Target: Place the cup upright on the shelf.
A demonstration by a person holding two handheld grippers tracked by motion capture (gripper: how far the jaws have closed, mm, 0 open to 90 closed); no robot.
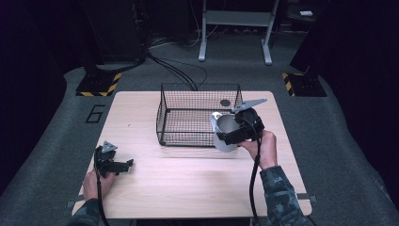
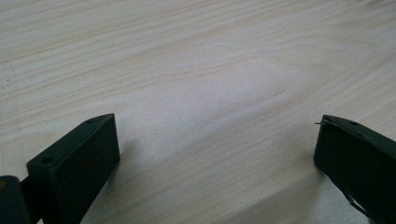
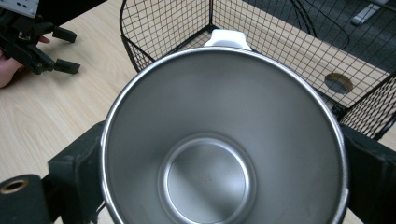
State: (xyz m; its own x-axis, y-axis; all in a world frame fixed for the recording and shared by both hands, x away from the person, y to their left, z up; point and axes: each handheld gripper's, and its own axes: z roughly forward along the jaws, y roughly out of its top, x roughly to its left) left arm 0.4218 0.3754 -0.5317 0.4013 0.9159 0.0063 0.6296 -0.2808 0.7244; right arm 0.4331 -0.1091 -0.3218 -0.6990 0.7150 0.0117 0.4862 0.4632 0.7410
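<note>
Indoors, pale wooden table (image 1: 188, 183), grey carpet (image 1: 42, 188), dark room.

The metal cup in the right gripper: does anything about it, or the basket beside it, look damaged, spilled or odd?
Nothing stands out. The metal cup is clean, empty and undented inside, clamped between the right gripper fingers and tipped on its side at the wire basket's near right corner. The basket stands upright on the table; nothing is spilled.
</note>
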